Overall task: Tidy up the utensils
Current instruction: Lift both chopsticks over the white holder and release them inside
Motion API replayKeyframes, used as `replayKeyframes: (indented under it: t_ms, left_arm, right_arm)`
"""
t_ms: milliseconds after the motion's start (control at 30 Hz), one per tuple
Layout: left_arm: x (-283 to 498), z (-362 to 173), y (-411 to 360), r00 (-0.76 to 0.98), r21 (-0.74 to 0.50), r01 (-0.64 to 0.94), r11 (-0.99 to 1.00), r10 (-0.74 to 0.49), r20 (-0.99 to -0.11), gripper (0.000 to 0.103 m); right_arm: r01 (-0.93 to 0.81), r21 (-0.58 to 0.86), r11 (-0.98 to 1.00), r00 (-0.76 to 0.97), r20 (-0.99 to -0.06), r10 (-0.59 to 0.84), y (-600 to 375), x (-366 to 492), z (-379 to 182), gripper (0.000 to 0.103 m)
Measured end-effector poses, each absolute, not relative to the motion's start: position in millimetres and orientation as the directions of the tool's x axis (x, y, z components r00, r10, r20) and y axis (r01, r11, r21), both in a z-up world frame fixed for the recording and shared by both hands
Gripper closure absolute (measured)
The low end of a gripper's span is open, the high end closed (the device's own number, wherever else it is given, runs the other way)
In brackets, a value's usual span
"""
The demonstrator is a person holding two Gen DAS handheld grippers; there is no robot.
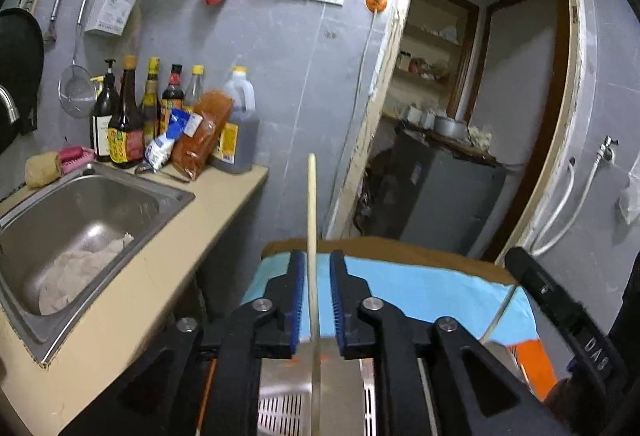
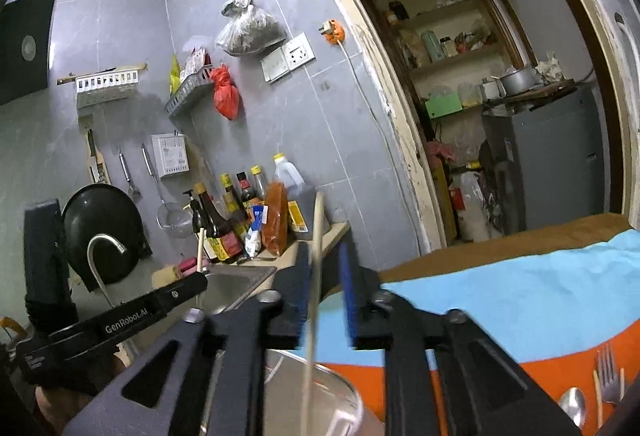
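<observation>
1. Nearest my left camera, the left gripper (image 1: 314, 300) is standing with its blue pads (image 1: 297, 300) parted, and a pale chopstick (image 1: 312, 236) is rising upright through the gap. It is lying close against the left pad, but I cannot tell whether it is touching; the right pad is clear of it.
2. Below those fingers a perforated metal holder (image 1: 280, 412) is showing, with most of it cut off by the frame edge and my tool, and the chopstick's lower end is blurring into it.
3. Nearest my right camera, the right gripper (image 2: 326, 292) is likewise standing spread, a second chopstick (image 2: 316, 276) passing between its fingers with daylight on both sides. I cannot tell whether anything is gripping it lower down.
4. Its lower end is running down towards a shiny metal container (image 2: 320, 396), blurred and half hidden.
5. At the right edge, a fork (image 2: 606, 372) and a spoon (image 2: 572, 402) are lying on the orange and blue cloth (image 2: 520, 296), partly cropped.
6. Farther off, the sink (image 1: 80, 212) is holding a crumpled rag, and the bottles (image 1: 124, 116) are standing against the grey wall.
</observation>
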State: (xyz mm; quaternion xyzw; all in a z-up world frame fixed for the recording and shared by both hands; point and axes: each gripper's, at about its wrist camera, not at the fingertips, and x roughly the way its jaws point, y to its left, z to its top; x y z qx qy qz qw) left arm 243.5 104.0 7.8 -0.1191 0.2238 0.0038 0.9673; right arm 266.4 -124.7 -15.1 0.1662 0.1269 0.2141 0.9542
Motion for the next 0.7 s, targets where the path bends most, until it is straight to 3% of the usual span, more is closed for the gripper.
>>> replayKeyframes:
  t_ms: [100, 200, 267, 400, 533, 633, 700]
  left_arm:
    - [237, 8, 102, 0.895, -0.244, -0.058, 0.968, -0.057, -0.442, 0.081]
    - [229, 11, 98, 0.892, -0.253, -0.057, 0.966, -0.065, -0.448, 0.062]
    - [221, 14, 91, 0.897, -0.254, -0.059, 0.965, -0.060, -0.437, 0.044]
    - [208, 20, 75, 0.903, -0.238, -0.047, 0.970, -0.061, -0.426, 0.032]
    - [191, 27, 50, 0.917, -0.210, -0.040, 0.977, -0.047, -0.396, 0.008]
    - [179, 32, 30, 0.930, -0.171, -0.026, 0.985, -0.039, -0.365, 0.000]
    - [172, 33, 17, 0.934, -0.139, -0.021, 0.990, -0.030, -0.356, 0.000]
  right_arm:
    - [-0.355, 0.381, 0.854, 0.875, -0.184, 0.447, -134, 261, -15, 0.080]
    - [-0.338, 0.388, 0.858, 0.880, -0.192, 0.434, -147, 251, -12, 0.068]
    - [-0.327, 0.375, 0.867, 0.882, -0.207, 0.423, -155, 244, -10, 0.065]
    - [-0.295, 0.344, 0.891, 0.887, -0.247, 0.389, -174, 230, -10, 0.049]
    - [-0.268, 0.305, 0.914, 0.892, -0.279, 0.355, -196, 215, -9, 0.034]
    - [-0.244, 0.277, 0.929, 0.902, -0.286, 0.323, -213, 203, -4, 0.024]
    - [-0.228, 0.257, 0.939, 0.909, -0.288, 0.300, -225, 195, -1, 0.016]
